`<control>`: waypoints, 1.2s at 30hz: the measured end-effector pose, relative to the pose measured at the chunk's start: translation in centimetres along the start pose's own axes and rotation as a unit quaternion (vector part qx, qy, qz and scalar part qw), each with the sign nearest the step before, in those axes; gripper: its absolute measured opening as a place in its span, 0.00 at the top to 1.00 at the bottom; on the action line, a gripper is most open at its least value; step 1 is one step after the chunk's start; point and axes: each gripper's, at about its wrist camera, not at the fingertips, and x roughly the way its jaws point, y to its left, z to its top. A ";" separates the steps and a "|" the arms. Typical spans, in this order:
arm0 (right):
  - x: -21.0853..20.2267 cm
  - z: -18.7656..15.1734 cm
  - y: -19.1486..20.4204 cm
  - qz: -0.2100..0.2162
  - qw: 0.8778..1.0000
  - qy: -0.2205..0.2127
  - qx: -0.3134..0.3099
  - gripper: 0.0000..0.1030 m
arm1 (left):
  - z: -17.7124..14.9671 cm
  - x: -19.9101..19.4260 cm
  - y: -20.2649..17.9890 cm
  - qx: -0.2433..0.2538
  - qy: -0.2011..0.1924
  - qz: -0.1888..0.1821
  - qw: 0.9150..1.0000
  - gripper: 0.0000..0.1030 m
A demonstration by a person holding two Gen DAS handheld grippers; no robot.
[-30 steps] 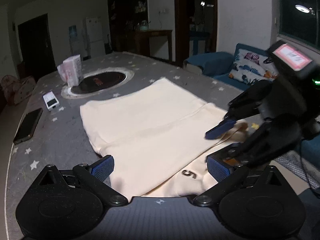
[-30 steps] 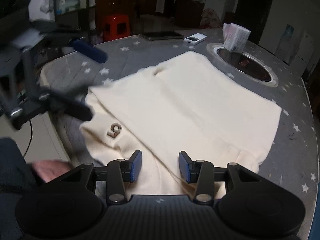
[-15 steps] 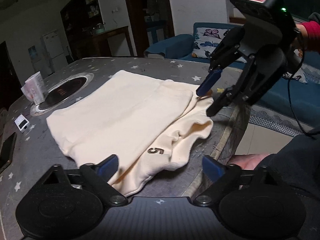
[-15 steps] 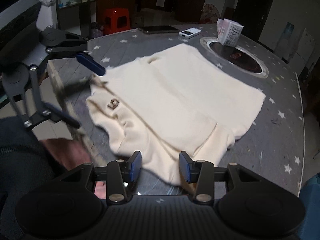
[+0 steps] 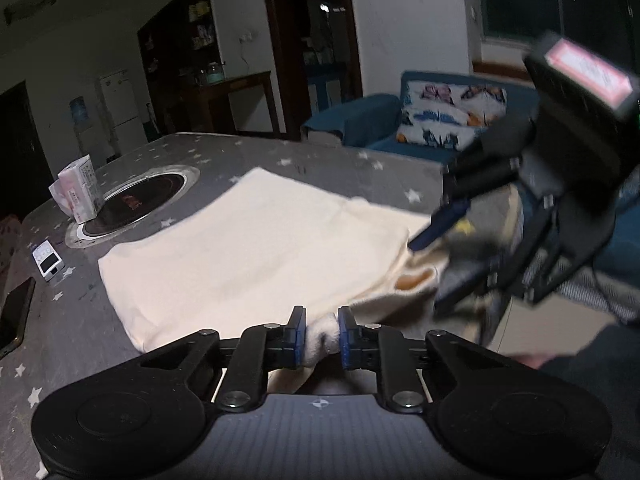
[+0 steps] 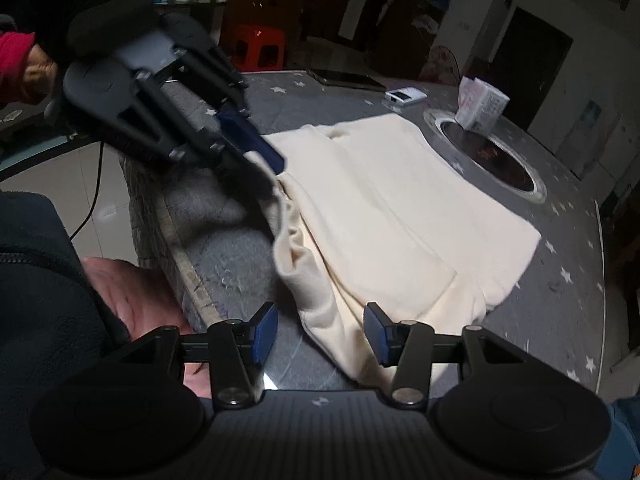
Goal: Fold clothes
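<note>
1. Your L gripper was closing, jaws narrow, w/ a bunched bit of the cream garment pinched between the blue pads at the near edge.
2. From the right wrist cam the same L gripper sat upper left, tips at the garment's left edge, cloth pulled up into a ridge there. Blurred, so exact contact pt unclear in that view.
3. Your R gripper was opening, jaws abt mid-width. The garment's near corner lay between the pads but they didn't press it; a gap showed on both sides.
4. In the left wrist cam the R gripper was at right, motion-blurred, one blue finger above and one below the garment's right-hand fold. Can't tell touch from that frame.
5. Garment lay mostly flat on the grey star-print table, near corner of the table, sleeve/hem end rumpled toward the table edge.
6. Beyond the garment: round inset burner, tissue pack touching its rim, small white device, dark phone near the left edge.
7. Bkgd: blue sofa w/ patterned cushion; red stool in the other view.
8. A bare hand showed under the R gripper body, and a red sleeve at far left.
</note>
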 end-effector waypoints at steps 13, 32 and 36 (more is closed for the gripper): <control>2.5 2.0 -2.2 0.023 0.998 -0.014 0.061 0.91 | -0.4 -0.2 1.4 -0.027 -0.008 0.005 1.000 0.59; 2.8 2.8 -4.5 0.041 0.992 -0.002 0.117 0.85 | -4.1 -1.0 1.5 0.012 0.026 0.054 0.998 0.82; 2.8 1.9 -3.5 0.034 0.994 0.003 0.107 0.84 | -3.9 -1.4 2.2 -0.017 0.022 0.047 0.998 0.88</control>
